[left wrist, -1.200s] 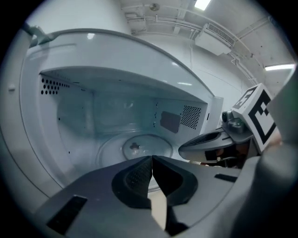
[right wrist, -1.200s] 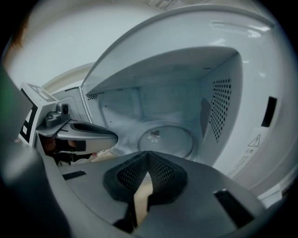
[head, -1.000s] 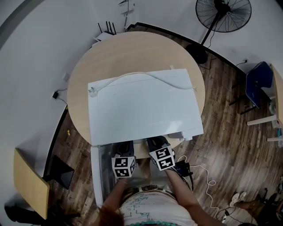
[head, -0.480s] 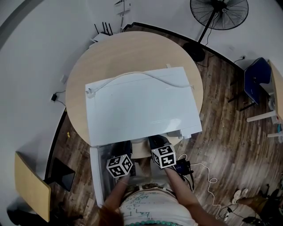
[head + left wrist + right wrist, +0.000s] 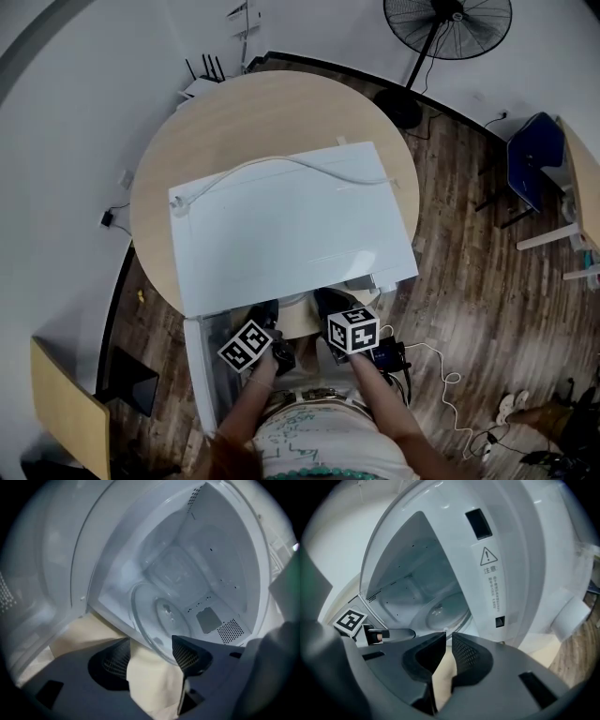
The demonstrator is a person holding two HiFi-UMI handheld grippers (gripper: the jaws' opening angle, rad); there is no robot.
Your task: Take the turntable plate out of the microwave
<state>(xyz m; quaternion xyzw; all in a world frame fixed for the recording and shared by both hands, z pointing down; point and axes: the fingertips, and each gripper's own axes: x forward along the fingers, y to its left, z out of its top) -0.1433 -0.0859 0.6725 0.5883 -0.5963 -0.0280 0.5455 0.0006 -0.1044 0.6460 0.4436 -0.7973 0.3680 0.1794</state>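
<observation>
**Step in hand: approach to the plate.** The microwave [image 5: 291, 225] stands on the round tabletop [image 5: 253, 112] with its door [image 5: 199, 375] swung open. Both tools are at the mouth of the cavity.

**Left tool** [image 5: 150, 644]: released, jaws apart, nothing gripped. The glass plate [image 5: 161, 616] lies directly ahead of it on the cavity floor. The plate's near rim reaches the front sill just ahead of the gap, closer to the tool's right-hand jaw. The rim is not yet between the pads.

**Right tool** [image 5: 448, 637]: clenched to a narrow slit with nothing between the jaws. The plate is ahead of it and a little to its left, inside the cavity. The left tool's marker cube [image 5: 349, 619] sits to its left.

**Next move, as judged from this position:**
1. Advance the left tool until the rim sits well inside the open jaws.
2. Align the jaws with the plane of the rim, one pad above and one below.
3. Clench firmly, since glass is smooth and likely to slip.
4. Lift the plate clear of its hub before drawing it back towards the tool.
</observation>
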